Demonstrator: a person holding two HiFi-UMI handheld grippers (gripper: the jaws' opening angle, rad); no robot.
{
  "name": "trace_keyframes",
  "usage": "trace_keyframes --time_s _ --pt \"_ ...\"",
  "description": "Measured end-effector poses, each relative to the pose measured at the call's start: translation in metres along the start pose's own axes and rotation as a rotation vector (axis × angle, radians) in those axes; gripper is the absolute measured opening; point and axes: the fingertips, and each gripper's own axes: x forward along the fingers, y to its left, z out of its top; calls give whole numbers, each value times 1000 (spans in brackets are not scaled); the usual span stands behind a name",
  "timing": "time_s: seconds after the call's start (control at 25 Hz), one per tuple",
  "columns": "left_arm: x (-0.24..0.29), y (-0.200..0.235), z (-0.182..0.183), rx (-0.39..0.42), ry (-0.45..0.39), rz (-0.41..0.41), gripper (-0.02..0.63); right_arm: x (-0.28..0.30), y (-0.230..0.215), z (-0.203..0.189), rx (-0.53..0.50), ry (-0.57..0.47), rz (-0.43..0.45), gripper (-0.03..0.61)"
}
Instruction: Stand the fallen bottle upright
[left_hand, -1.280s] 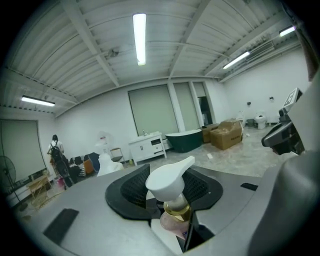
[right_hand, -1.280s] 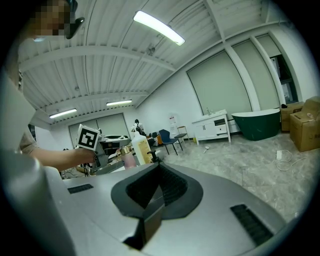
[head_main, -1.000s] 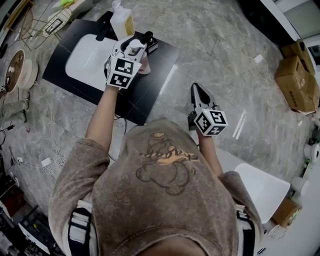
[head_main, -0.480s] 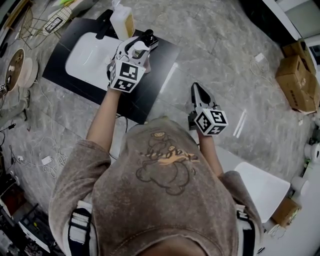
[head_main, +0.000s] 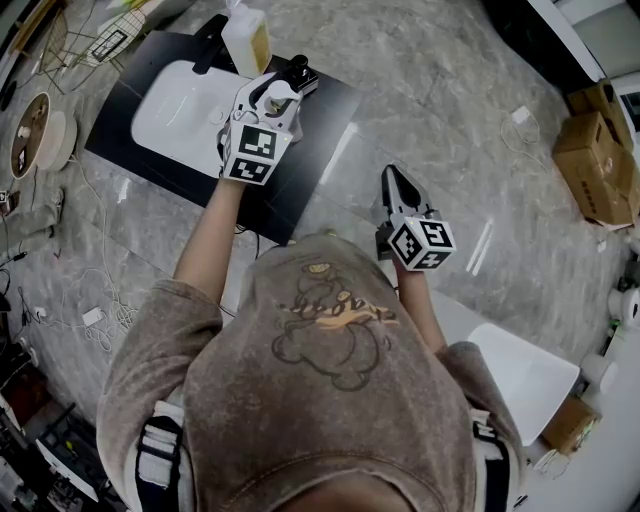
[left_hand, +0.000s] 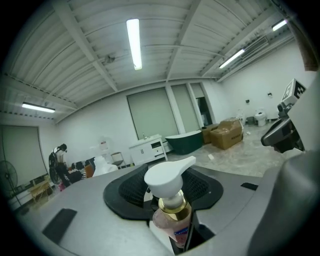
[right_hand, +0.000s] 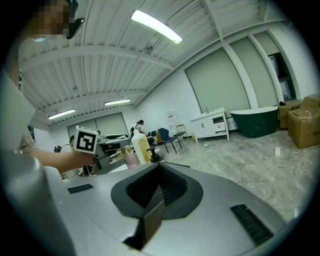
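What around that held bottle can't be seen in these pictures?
The pump bottle base: left gripper view, cut by the bottom edge; head view, covered by the left gripper. Standing or hanging: cannot tell.
Its label: left gripper view, too small.
The yellow bottle top: head view, cut by the upper edge.

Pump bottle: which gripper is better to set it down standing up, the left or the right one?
Left. The left gripper is shut on the pump bottle, which looks about upright between its jaws. The right gripper is shut, empty and well off to the side.
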Motion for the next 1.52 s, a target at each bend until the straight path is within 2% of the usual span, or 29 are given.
trace_keyframes --time_s 0.24,0.48,0.68,0.92,1.2,1.52 --pt "0 -2 2 -44 -19 -2 195 -3 0 -2 0 3 1 -5" --pt "0 -6 -1 -79 -19 -17 263 -5 -1 -4 1 4 5 -5" --pt "-4 -9 5 -166 -45 -59 341 -1 0 -2 -2 7 22 -5" --pt "-25 -13 17 -213 -58 -81 357 10 11 4 -16 6 73 -5" --pt "-67 -4 23 -318 -73 -47 356 31 32 6 -53 23 167 -5" --pt "-115 8 2 -430 -67 42 356 48 63 9 -97 29 262 -5"
